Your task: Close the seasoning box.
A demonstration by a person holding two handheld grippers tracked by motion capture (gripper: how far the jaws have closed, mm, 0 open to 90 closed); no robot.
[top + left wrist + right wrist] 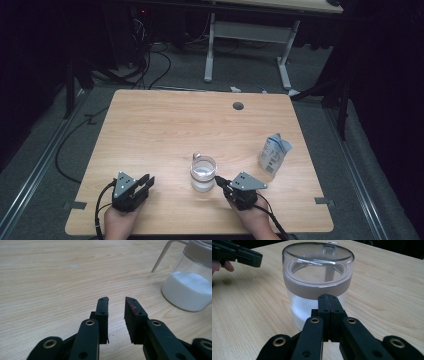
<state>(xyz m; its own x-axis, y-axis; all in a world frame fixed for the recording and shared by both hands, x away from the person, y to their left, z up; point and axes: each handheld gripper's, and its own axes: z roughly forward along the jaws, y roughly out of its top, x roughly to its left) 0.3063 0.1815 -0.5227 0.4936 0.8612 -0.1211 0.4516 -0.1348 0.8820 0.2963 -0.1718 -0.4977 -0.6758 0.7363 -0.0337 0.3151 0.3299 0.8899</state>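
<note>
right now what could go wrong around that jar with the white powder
The right tool is shut with its tips right at the jar; a push forward could slide or tip it, and the white powder might shift or spill if the clear lid is loose. The left tool is slightly open with nothing between its tips, off to the jar's side, so the jar has no support there. The pouch stands close behind and could get knocked.
</note>
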